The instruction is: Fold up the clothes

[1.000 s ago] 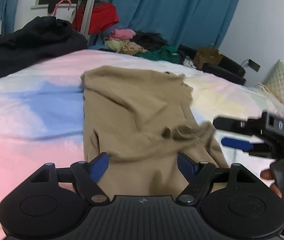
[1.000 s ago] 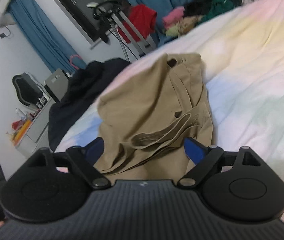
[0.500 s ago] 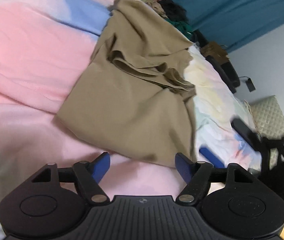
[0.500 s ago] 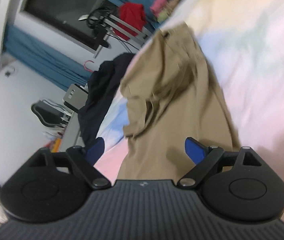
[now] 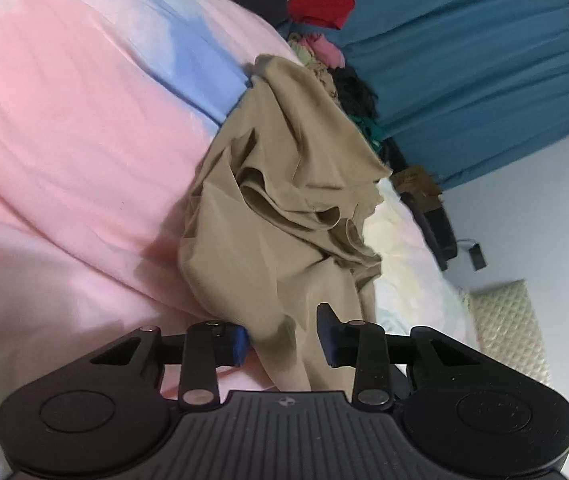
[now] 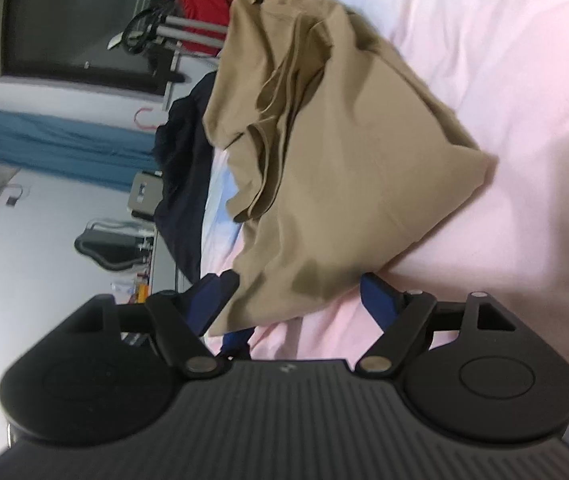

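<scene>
On the pastel bed [image 5: 64, 128], the tan garment [image 5: 284, 208] lies crumpled. Left tool [image 5: 282, 338] jaws are closing around its near corner, pads not pressing. Right tool [image 6: 296, 300] jaws are closing, straddling another edge.

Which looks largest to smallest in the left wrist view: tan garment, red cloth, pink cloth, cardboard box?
1. tan garment, by far, though it lies nearest the camera.
2. red cloth.
3. pink cloth and cardboard box: they look alike, so I leave them unranked.
</scene>
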The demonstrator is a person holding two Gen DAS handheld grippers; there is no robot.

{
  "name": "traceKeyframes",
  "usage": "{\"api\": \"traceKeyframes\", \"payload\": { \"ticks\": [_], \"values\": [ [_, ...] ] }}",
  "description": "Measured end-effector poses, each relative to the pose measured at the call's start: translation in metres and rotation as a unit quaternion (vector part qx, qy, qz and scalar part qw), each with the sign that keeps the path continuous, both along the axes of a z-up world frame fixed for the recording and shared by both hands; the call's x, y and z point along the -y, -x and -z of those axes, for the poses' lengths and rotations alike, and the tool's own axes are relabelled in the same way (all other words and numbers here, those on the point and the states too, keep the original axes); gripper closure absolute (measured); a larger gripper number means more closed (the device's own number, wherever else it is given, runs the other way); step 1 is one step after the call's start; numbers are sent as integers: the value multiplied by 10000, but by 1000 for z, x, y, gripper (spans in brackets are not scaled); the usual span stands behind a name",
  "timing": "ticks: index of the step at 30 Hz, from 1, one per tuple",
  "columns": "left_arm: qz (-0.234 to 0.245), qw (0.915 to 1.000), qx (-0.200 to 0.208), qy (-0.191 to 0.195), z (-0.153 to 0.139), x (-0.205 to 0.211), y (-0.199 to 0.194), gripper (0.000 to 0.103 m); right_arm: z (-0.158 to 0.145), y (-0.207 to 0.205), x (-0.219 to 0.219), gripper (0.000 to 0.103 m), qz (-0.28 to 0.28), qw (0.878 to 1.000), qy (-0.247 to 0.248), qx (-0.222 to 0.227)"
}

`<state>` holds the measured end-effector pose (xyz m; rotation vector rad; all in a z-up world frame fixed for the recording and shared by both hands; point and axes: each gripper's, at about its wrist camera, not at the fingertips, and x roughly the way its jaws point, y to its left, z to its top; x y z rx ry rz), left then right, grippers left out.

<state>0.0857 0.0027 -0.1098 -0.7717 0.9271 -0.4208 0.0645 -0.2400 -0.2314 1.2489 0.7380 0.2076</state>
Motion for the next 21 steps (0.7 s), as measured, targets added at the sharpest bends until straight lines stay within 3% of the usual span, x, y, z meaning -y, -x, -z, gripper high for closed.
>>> {"api": "traceKeyframes", "payload": {
  "ticks": [2, 6, 10, 13, 15, 21],
  "values": [
    [131, 9998, -116, -117, 8, 7, -6, 70, 5, 0, 2, 24, 85, 9999, -145, -28],
    [259, 9993, 30, -269, 8, 14, -9, 92, 7, -2, -1, 23, 163, 9997, -157, 0],
    [241, 9988, 417, -118, -4, 14, -5, 96, 10, -5, -2, 26, 298, 9993, -219, -24],
    [142, 9982, 553, 161, -9, 10, 0, 97, 11, -1, 6, 42, 672, 9977, -89, -89],
    [79, 9979, 552, 336, -10, 6, 1, 97, 10, 4, 14, 74, 977, 9951, 45, -166],
    [-12, 9973, 463, 566, -10, -1, 2, 98, -1, 21, 40, 82, 1790, 9829, 364, -243]
  ]
}}
